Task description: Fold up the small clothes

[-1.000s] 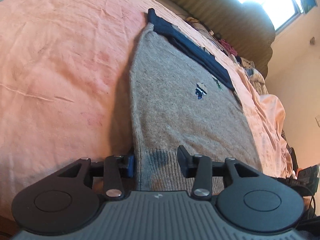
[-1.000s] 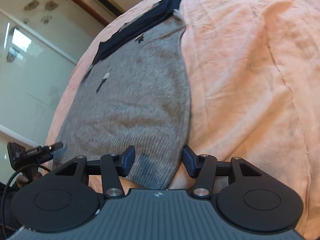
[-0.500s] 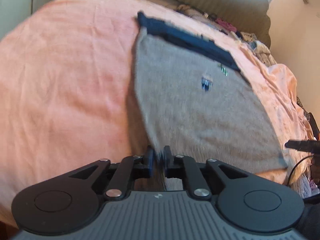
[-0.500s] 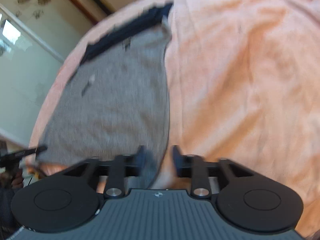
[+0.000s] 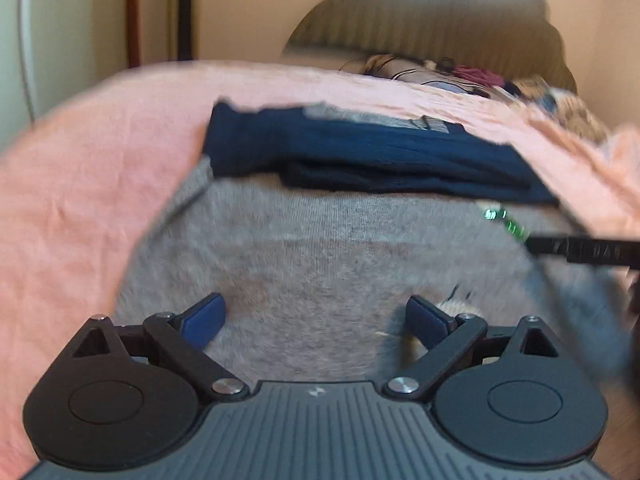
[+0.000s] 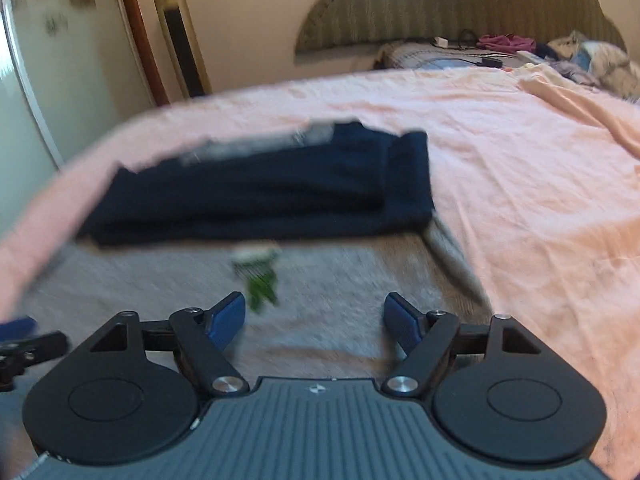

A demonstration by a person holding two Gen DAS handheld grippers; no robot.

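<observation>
Near the bed's (image 6: 520,168) left edge lies the grey sweater (image 5: 340,248), navy sleeves (image 6: 260,196) folded across its far end. Soft, light, floppy knit — I'd pinch the hem corners. Both the left gripper (image 5: 314,316) and right gripper (image 6: 314,316) are opening, nothing between their jaws.

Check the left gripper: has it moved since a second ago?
Yes. The left gripper has carried forward over the grey sweater, toward the navy part near the headboard, jaws opening.

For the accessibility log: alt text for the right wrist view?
A grey sweater with dark blue sleeves folded across it lies on a pink bedsheet. The right hand-held gripper, jaws opening and empty, hovers over it.
</observation>
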